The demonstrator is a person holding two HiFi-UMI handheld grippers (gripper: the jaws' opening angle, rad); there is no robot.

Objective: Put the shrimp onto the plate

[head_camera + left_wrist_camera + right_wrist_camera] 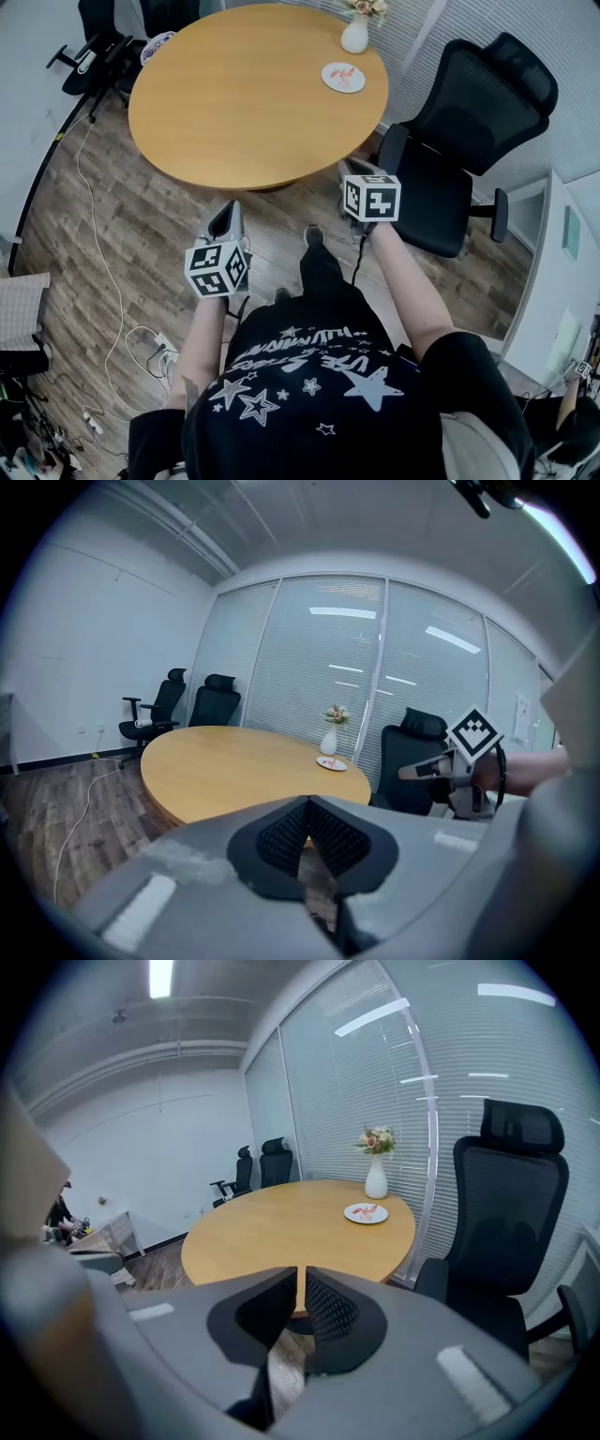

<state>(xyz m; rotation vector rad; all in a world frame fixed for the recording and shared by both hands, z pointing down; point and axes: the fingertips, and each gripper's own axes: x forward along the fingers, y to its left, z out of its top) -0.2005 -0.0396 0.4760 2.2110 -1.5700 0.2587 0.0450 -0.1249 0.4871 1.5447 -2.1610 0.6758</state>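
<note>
I look down on a wood floor (112, 234), and the biggest thing on it is the round desk (244, 112), bare over most of its top. A black chair (469, 141) stands at the desk's right, just beside the edge, and two more black chairs (98, 37) stand at the far left.

Both my tools hang over the floor on the near side of the desk, well apart from everything on it. The left hand-held gripper (307, 803) has its pads together at the tips, with nothing caught in them. The right hand-held gripper (301, 1274) has its jaws almost together, with only a thin slit between the pads. Through the slit I see the desk's edge, and nothing is in the grip. In the head view the right one sits farther forward than the left, close to the desk's rim.

A white vase (355, 36) with flowers stands upright at the far right edge of the desk. Near it, on the side toward me, lies the white plate (333, 82). The shrimp (346, 75), a small pink thing, lies on the plate, roughly at its middle.
</note>
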